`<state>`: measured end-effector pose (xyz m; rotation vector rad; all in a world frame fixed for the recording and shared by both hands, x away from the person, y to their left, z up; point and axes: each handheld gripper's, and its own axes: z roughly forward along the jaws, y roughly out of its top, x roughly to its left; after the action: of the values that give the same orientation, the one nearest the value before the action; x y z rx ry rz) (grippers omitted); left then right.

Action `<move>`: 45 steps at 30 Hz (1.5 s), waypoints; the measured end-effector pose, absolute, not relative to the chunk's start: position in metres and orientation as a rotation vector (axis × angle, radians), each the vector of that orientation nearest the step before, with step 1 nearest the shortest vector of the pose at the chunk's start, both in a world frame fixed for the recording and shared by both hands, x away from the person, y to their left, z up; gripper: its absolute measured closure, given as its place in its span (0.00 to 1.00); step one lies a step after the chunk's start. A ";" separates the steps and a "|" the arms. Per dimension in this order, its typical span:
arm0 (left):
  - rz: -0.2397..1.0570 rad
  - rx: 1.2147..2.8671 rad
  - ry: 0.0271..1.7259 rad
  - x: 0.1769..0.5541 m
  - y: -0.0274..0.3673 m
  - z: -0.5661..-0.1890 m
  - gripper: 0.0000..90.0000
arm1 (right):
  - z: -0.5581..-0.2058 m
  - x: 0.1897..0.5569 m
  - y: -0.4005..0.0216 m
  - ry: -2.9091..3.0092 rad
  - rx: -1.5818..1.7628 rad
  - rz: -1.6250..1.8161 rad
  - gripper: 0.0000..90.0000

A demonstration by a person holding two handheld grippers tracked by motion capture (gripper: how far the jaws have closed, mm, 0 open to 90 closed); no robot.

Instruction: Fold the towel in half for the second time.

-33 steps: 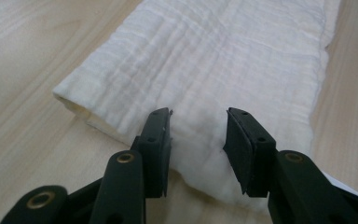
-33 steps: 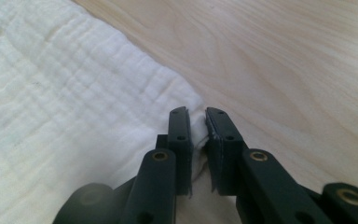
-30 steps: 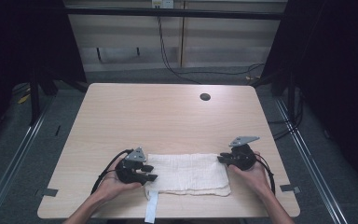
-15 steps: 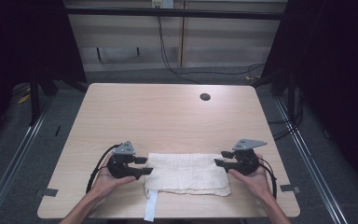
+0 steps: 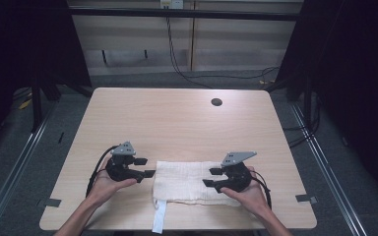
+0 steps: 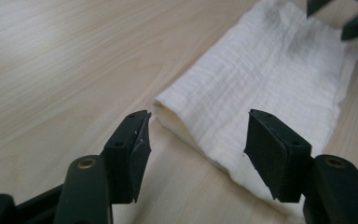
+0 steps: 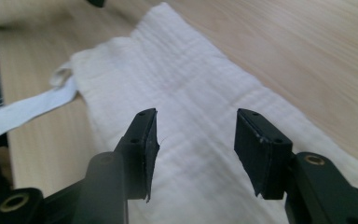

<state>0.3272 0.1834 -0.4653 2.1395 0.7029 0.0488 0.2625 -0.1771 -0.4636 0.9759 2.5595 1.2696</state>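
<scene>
While both claws have drawn back off the folded white gauze cloth (image 5: 187,183) | left claw (image 5: 146,173) wide, beside its left edge | right claw (image 5: 211,177) wide, over its right end | cloth released near the light wooden table's (image 5: 177,123) front edge; likely regrasp next.

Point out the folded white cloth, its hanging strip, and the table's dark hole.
folded white cloth (image 5: 184,183), high view, middle of fabric.
strip (image 5: 159,219), high view, mid-length.
dark hole (image 5: 216,102), high view, its centre.
</scene>
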 end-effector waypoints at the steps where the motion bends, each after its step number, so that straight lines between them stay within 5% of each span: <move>1: 0.063 2.132 0.712 0.329 0.183 -0.463 0.41 | -0.463 0.262 -0.172 2.570 0.962 1.278 0.54; 10: 0.079 2.106 0.749 0.359 0.171 -0.445 0.36 | -0.455 0.271 -0.137 2.632 0.901 1.269 0.50; 14: 0.104 2.051 0.743 0.368 0.170 -0.438 0.41 | -0.452 0.275 -0.123 2.641 0.876 1.322 0.50; 23: 0.038 2.154 0.681 0.373 0.162 -0.459 0.44 | -0.461 0.275 -0.081 2.747 0.774 1.372 0.44; 31: 0.002 2.152 0.684 0.376 0.162 -0.468 0.39 | -0.465 0.278 -0.051 2.840 0.705 1.351 0.47; 45: 0.051 2.157 0.760 0.377 0.160 -0.477 0.39 | -0.484 0.274 -0.029 2.872 0.574 1.286 0.70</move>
<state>0.3770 0.1598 -0.4769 2.1570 0.7597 0.0512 0.2743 -0.0290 -0.4836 0.5736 2.8720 1.2864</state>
